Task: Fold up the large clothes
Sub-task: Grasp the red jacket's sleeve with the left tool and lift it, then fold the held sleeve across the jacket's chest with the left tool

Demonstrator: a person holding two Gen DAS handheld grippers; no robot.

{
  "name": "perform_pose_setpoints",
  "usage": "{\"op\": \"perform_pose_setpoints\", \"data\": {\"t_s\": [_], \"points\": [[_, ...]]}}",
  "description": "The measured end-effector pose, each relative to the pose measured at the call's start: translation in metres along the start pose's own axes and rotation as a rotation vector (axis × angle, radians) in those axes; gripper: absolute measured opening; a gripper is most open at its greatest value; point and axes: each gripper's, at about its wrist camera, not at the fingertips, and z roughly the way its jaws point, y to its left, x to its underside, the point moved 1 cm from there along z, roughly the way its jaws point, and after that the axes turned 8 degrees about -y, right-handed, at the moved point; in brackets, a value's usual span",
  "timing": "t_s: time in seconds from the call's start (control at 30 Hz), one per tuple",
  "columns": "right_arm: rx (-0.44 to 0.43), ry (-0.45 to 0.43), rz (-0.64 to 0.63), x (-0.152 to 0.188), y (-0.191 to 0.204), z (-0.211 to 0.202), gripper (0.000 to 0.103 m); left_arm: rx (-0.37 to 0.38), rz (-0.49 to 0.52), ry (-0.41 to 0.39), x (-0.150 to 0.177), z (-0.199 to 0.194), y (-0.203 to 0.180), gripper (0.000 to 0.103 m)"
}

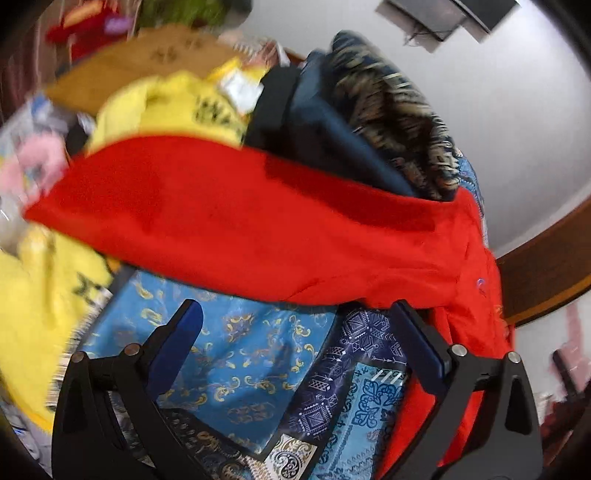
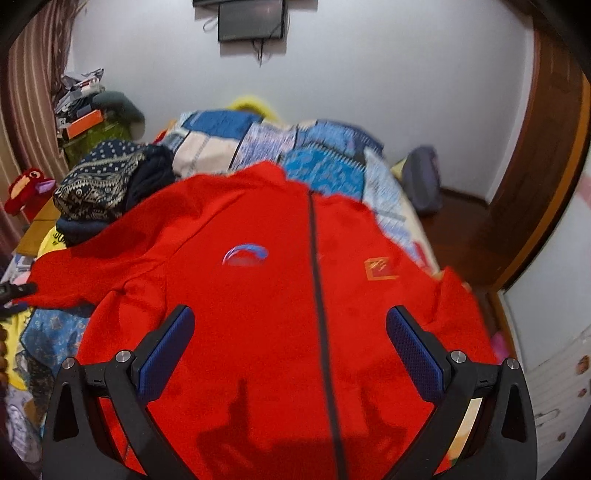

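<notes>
A large red zip jacket (image 2: 280, 280) lies spread front-up on the bed, its dark zipper (image 2: 319, 295) running down the middle and a logo on each chest side. My right gripper (image 2: 290, 317) hovers above the jacket's lower front, open, with nothing between its blue pads. In the left wrist view the jacket's red sleeve (image 1: 236, 221) stretches across the frame over the patterned blue bedspread (image 1: 236, 354). My left gripper (image 1: 297, 312) is open just below the sleeve's edge and holds nothing.
A pile of dark patterned clothes (image 2: 110, 188) sits on the bed left of the jacket. Yellow garments (image 1: 177, 107) lie beyond the sleeve. A wooden door frame (image 2: 546, 177) stands at the right, a wall screen (image 2: 253, 20) hangs ahead, and a curtain (image 2: 33, 74) is at the left.
</notes>
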Motion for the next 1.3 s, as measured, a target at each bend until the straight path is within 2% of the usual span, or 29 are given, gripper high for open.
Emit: {"op": "perform_pose_setpoints", "data": {"t_s": [0.1,0.23,0.37,0.47,0.53,0.6,0.67,0.73,0.77,0.83,0.9,0.93,1.07,1.2,1.3], "points": [[-0.029,0.025,0.008,0.0,0.004,0.011,0.103,0.098,-0.091,0.048,0.002,0.018,0.018,0.098],[-0.015,0.037,-0.041,-0.001,0.014,0.021,0.103,0.12,-0.148,0.051,0.001,0.031,0.033,0.092],[0.002,0.033,-0.09,-0.005,0.023,0.029,0.103,0.027,-0.185,-0.013,-0.002,0.038,0.05,0.089],[0.006,0.018,-0.124,-0.008,0.03,0.029,0.103,0.003,-0.227,-0.057,-0.008,0.043,0.064,0.082],[0.006,0.011,-0.14,-0.009,0.034,0.028,0.103,-0.045,-0.224,-0.108,-0.015,0.042,0.069,0.073],[0.007,0.009,-0.148,-0.01,0.037,0.029,0.103,-0.13,-0.205,-0.143,-0.023,0.043,0.071,0.069],[0.01,0.007,-0.152,-0.011,0.039,0.027,0.103,-0.202,-0.197,-0.154,-0.027,0.046,0.071,0.06],[0.015,0.005,-0.15,-0.011,0.037,0.025,0.103,-0.264,-0.181,-0.144,-0.031,0.051,0.073,0.038],[0.019,0.005,-0.148,-0.012,0.037,0.024,0.103,-0.289,-0.169,-0.144,-0.033,0.051,0.071,0.034],[0.027,0.003,-0.139,-0.013,0.033,0.021,0.103,-0.307,-0.145,-0.163,-0.036,0.046,0.068,0.013],[0.035,-0.001,-0.128,-0.015,0.028,0.016,0.103,-0.327,-0.103,-0.197,-0.041,0.03,0.058,0.006],[0.043,-0.007,-0.123,-0.017,0.024,0.013,0.103,-0.324,-0.091,-0.216,-0.05,0.02,0.063,0.006],[0.061,-0.026,-0.12,-0.019,0.017,0.003,0.103,-0.262,-0.033,-0.318,-0.071,-0.021,0.026,0.003],[0.047,-0.023,-0.109,-0.02,0.007,0.0,0.103,-0.143,0.064,-0.415,-0.097,-0.065,-0.043,0.003],[0.031,-0.03,-0.104,-0.022,-0.001,-0.001,0.103,-0.051,0.146,-0.448,-0.107,-0.087,-0.103,0.003]]}}
